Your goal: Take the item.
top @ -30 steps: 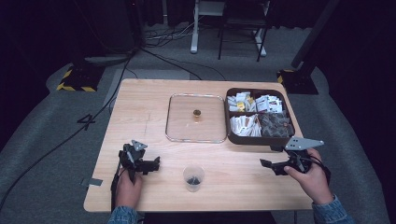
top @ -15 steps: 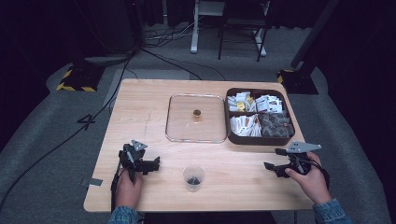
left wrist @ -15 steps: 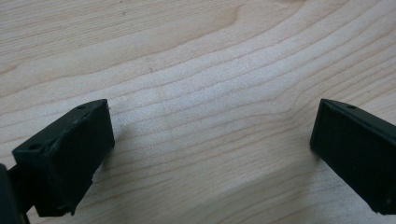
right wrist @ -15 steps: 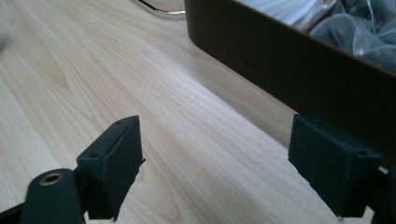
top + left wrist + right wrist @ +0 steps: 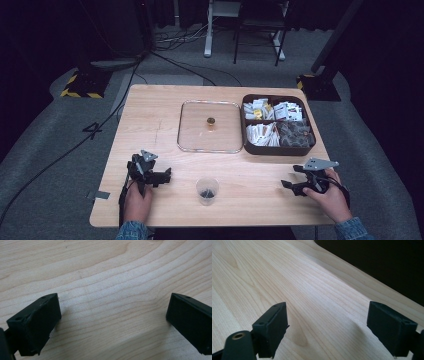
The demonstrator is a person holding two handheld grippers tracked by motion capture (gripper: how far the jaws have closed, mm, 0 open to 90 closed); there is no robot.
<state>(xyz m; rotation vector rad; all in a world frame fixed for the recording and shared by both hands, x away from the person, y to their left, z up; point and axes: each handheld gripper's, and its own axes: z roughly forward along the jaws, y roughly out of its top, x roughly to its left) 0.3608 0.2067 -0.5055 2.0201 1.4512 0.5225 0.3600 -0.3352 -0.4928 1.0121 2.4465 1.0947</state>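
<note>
L gripper [image 5: 165,176] sat near the table's [image 5: 150,115] front-left corner, jaws spread wide over bare wood, nothing btwn them. R gripper [image 5: 290,185] was near the front-right corner, jaws also wide apart, empty, w/ the table edge just ahead in its own view. Small clear cup [image 5: 207,191] w/ dark bits stood btwn the two by the front edge. Clear glass tray [image 5: 190,131] at centre, compartment box [image 5: 276,148] touching its right side.

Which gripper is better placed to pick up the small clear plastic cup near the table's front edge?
Left, probably. The left gripper lies closer to the small clear plastic cup, jaws open toward it. The right gripper, also open, sits farther away.
</note>
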